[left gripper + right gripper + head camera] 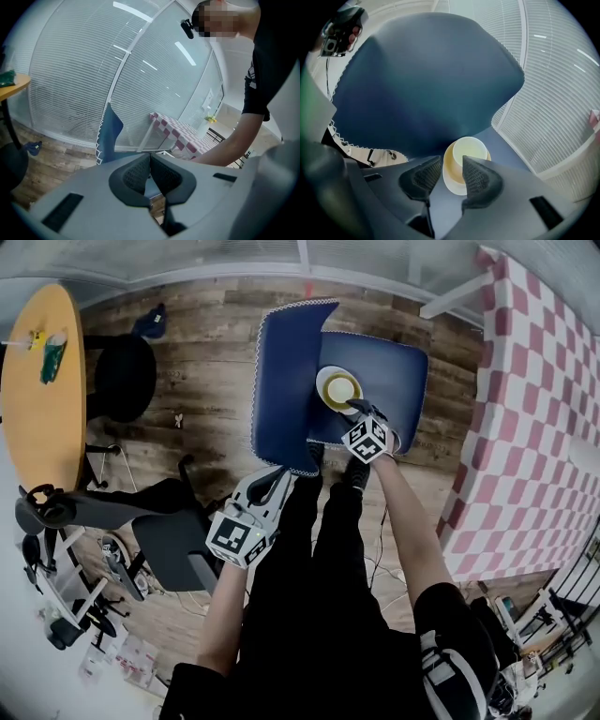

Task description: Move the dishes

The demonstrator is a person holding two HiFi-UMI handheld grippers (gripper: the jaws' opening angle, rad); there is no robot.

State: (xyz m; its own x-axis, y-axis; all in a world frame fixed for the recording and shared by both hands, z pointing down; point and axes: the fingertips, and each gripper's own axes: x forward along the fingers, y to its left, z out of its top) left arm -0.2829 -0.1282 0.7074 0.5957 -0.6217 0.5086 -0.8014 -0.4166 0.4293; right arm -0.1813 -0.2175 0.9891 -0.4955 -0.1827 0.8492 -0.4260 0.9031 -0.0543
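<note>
A white saucer (325,379) with a pale yellow cup (340,389) on it rests on the seat of a blue chair (281,381). My right gripper (357,408) is at the saucer's near edge. In the right gripper view the saucer (457,185) and cup (468,152) show just beyond the open right gripper (451,171), and the saucer's near rim lies in the gap between the jaws. My left gripper (278,478) hangs lower and to the left, off the chair's front corner. It is shut (150,164) with nothing between its pads.
A table with a red and white checked cloth (534,427) stands at the right. A round orange table (37,399) and a black office chair (127,376) are at the left. A grey chair (169,549) stands near my left arm. The floor is wood planks.
</note>
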